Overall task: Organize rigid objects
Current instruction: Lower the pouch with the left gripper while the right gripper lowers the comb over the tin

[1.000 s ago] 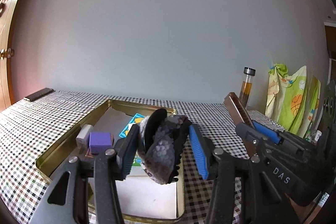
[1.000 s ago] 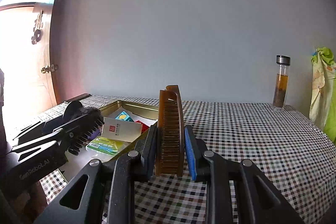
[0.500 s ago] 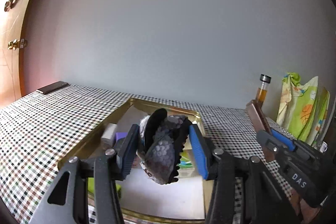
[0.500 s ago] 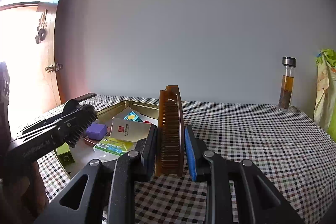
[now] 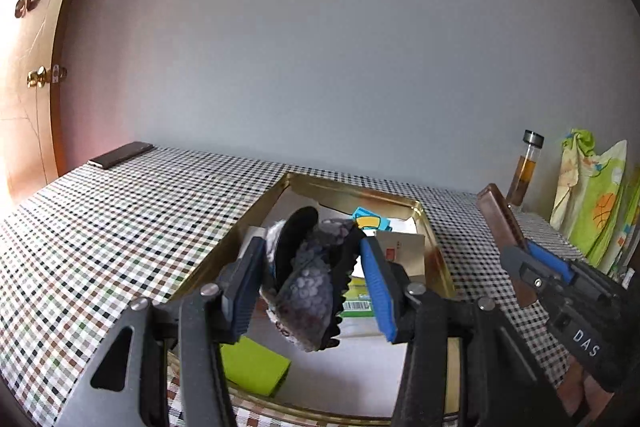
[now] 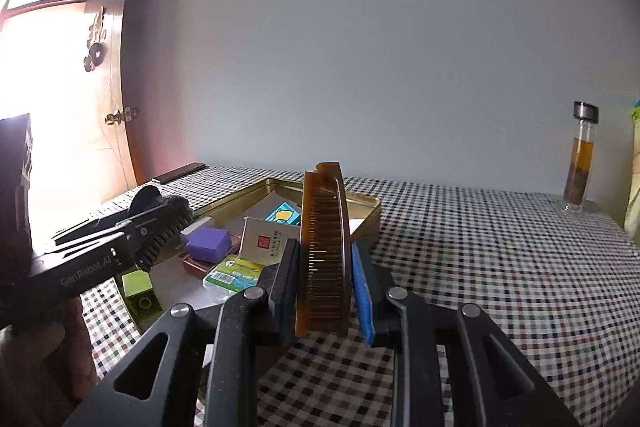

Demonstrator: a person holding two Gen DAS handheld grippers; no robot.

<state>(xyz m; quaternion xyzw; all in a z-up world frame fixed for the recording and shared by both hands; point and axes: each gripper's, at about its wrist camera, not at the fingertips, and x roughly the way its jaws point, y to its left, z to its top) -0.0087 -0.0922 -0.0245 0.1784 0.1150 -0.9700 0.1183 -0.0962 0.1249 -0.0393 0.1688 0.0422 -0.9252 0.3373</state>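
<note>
Since a second ago we've carried the left gripper (image 5: 312, 279) leftward, so the gold rectangular metal tin (image 5: 352, 189) now sits more to the right in its view and a lime-green block (image 5: 254, 367) shows at the tin's near corner. Left gripper is still clamped on the grey mottled scalp brush with black teeth (image 5: 308, 291), hanging over the tin's near half, not touching the contents as far as we can tell. Right gripper (image 6: 324, 279) has barely moved; its fingers are closed on the amber translucent plastic comb (image 6: 324, 247), upright, teeth facing the camera, held above the checked tablecloth (image 6: 480, 247) just beside the tin's right wall.

Inside the tin: purple cube (image 6: 209, 244), white card box with red mark (image 6: 266, 241), green-white barcode packet (image 6: 234, 277), blue-yellow card (image 6: 285, 215).

Our read: the brush is lined up for a drop into the tin and the comb waits its turn. Free floor looks tight, so the brush may land on the packet.

Outward: amber-liquid glass bottle (image 6: 582, 159), dark flat bar (image 5: 120, 155).
</note>
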